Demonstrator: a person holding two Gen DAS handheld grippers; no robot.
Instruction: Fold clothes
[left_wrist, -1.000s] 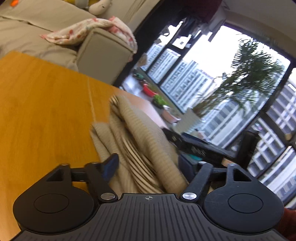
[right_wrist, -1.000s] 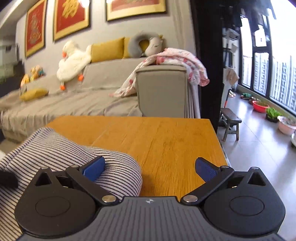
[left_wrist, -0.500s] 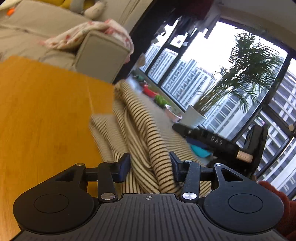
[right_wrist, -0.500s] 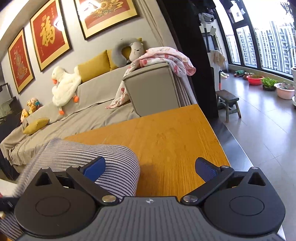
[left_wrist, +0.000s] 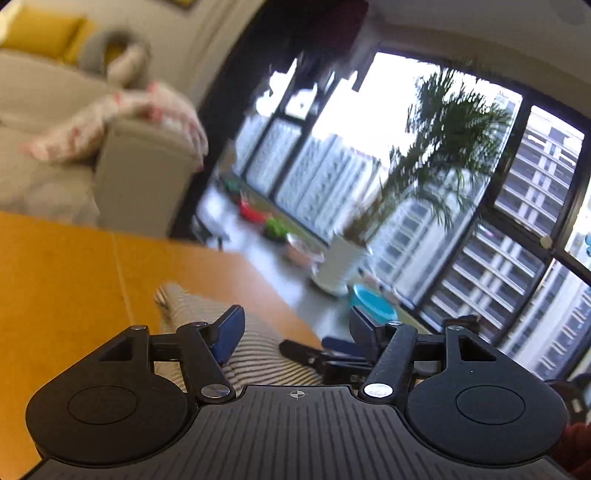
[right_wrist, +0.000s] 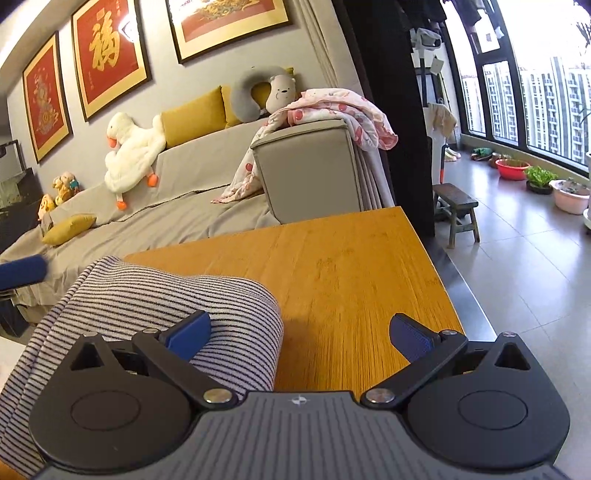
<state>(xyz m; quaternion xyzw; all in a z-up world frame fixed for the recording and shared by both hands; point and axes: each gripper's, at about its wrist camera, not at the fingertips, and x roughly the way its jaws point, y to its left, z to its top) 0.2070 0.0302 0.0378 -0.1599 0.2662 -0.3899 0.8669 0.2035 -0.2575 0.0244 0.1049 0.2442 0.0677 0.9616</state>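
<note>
A striped cloth (right_wrist: 166, 295), pale with thin dark lines, lies in a rounded fold on the wooden table (right_wrist: 351, 266). My right gripper (right_wrist: 299, 334) is open just above the table, its left finger (right_wrist: 188, 330) over the fold's edge, nothing between the jaws. In the blurred left wrist view my left gripper (left_wrist: 295, 330) is open over the same cloth (left_wrist: 255, 350), which lies under and between its fingers. The right gripper's black body (left_wrist: 332, 356) shows just beyond. A blue pad of the left gripper (right_wrist: 22, 271) peeks in at the right view's left edge.
The table's right edge (right_wrist: 439, 273) drops to a tiled floor with a small wooden stool (right_wrist: 456, 210) and plant pots (right_wrist: 569, 192). A grey sofa (right_wrist: 303, 173) with a pink blanket stands behind the table. Large windows and a potted palm (left_wrist: 343, 258) are on the right.
The left gripper closed on the striped cloth and lifted it half a second ago; now its jaws are apart and the cloth lies lower on the table. The right gripper stayed open.
</note>
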